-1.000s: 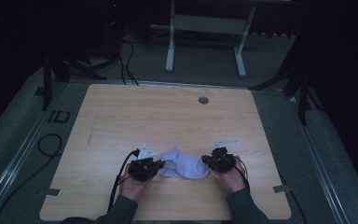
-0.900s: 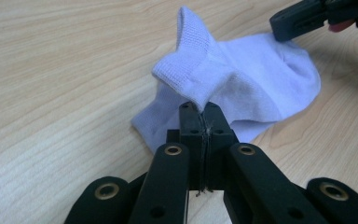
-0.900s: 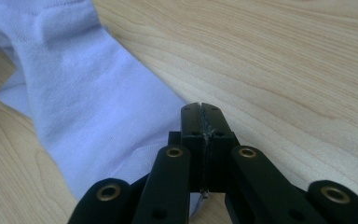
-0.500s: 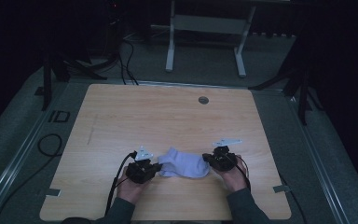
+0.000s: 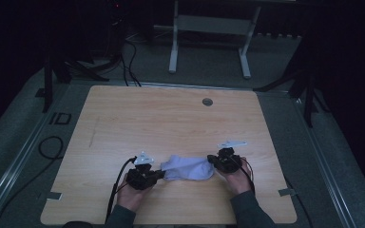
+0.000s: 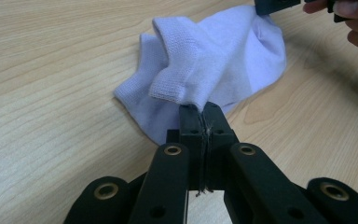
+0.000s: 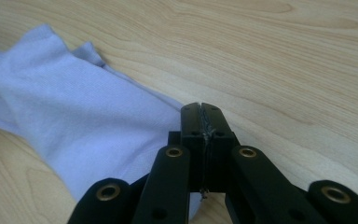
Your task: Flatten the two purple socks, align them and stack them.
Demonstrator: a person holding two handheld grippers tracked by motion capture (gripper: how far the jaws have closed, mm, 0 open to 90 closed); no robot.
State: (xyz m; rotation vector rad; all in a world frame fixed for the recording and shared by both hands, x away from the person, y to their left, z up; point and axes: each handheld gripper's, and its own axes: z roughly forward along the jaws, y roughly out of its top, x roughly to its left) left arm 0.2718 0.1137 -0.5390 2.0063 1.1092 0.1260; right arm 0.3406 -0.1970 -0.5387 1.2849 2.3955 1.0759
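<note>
Between both pinching grippers, white sock (image 5: 188,167) on table (image 5: 171,118)

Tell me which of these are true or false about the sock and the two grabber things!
1. The sock is pale lilac-white. True.
2. The left gripper has its jaws wide open. False: they are shut on the sock's cuff edge.
3. The right gripper is shut on the sock's other end. True.
4. The sock hangs high above the table. False: it lies on the wood between both grippers.
5. A red cup stands beside the sock. False: there is none.
</note>
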